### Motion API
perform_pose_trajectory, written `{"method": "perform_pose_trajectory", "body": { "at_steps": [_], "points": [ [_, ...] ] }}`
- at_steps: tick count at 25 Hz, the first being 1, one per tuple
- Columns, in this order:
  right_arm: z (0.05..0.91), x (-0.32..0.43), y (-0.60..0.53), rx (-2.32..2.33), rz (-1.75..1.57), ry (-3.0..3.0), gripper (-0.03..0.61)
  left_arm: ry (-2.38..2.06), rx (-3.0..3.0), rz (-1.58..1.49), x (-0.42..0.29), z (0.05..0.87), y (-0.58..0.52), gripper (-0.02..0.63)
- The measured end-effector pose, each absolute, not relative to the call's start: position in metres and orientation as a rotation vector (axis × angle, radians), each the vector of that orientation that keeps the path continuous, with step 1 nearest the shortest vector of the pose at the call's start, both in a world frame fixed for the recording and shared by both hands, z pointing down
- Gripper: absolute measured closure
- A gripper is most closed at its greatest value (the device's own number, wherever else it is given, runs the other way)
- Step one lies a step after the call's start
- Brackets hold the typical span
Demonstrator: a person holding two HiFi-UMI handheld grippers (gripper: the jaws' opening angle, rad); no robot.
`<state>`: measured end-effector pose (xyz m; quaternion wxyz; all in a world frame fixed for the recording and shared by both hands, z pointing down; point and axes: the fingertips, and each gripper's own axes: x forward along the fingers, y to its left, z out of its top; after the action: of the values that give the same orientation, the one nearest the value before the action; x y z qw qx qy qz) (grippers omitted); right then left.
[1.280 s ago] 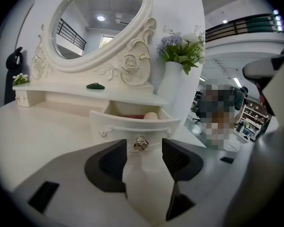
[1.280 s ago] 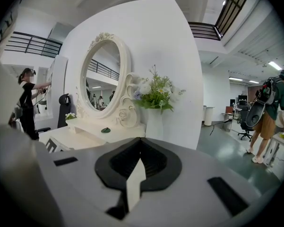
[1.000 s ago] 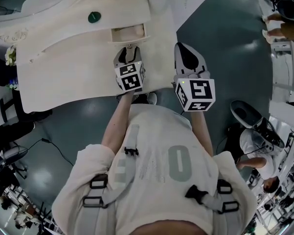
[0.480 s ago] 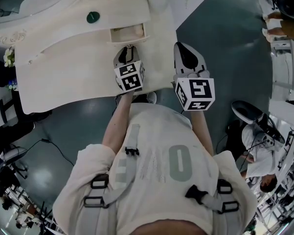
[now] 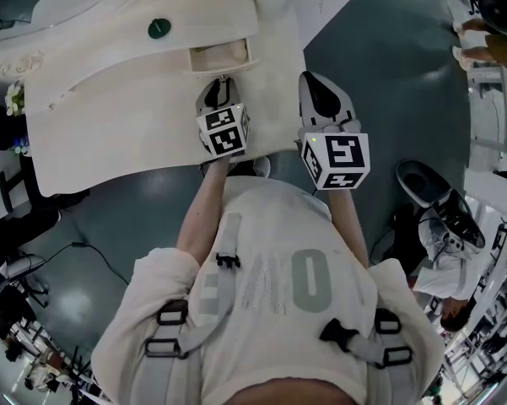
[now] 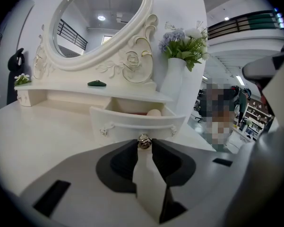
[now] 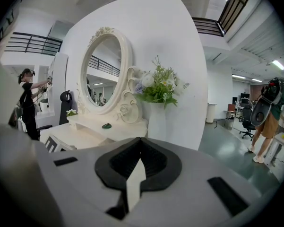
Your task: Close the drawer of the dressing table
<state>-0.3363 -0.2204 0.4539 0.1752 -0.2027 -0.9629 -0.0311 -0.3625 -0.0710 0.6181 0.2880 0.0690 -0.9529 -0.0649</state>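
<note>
Nearest us, at the tips of the L gripper [image 5: 223,81], sits the knob [image 6: 142,141] of the drawer [image 6: 132,123]. It's small, round and metal-looking, so prob. hard and a bit slippery. That's the place to take hold. Since we only need to push, the flat of the front panel just behind it would do as well. We'd guess the drawer is light, stiff wood on plain runners. It should slide w/ little force, but an off-centre push could skew and jam it, so keep the push straight through the knob.

L gripper: jaws have just been closing and now stand narrow w/ the knob btw. them. Both pads look to press on its sides, i.e. clenched on the knob. R gripper [image 7: 141,140]: jaws together, nothing in them, held beside the L one near the right edge of the desk [image 6: 33,136], apart from the drawer.

Behind the knob the drawer stands pulled out over the desk top from under the raised shelf [image 6: 61,90], not yet shut. Inside we see a pale round thing [image 6: 154,112]; can't tell what. We think it lies low enough to clear the opening.

Further back: a small green item [image 6: 97,83] on the shelf, a vase of flowers [image 6: 179,74] to the right, the oval mirror [image 6: 97,22] behind all.
</note>
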Motion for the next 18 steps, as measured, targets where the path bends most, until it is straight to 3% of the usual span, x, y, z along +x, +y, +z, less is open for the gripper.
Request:
{"method": "perform_pose_trajectory", "body": {
  "at_steps": [18],
  "points": [
    [0.4550, -0.3348, -0.2145, -0.589, -0.094, -2.721, 0.571, -2.549, 0.194, -0.166, -0.3638, 0.6129, -0.0695, 0.511]
  ]
}}
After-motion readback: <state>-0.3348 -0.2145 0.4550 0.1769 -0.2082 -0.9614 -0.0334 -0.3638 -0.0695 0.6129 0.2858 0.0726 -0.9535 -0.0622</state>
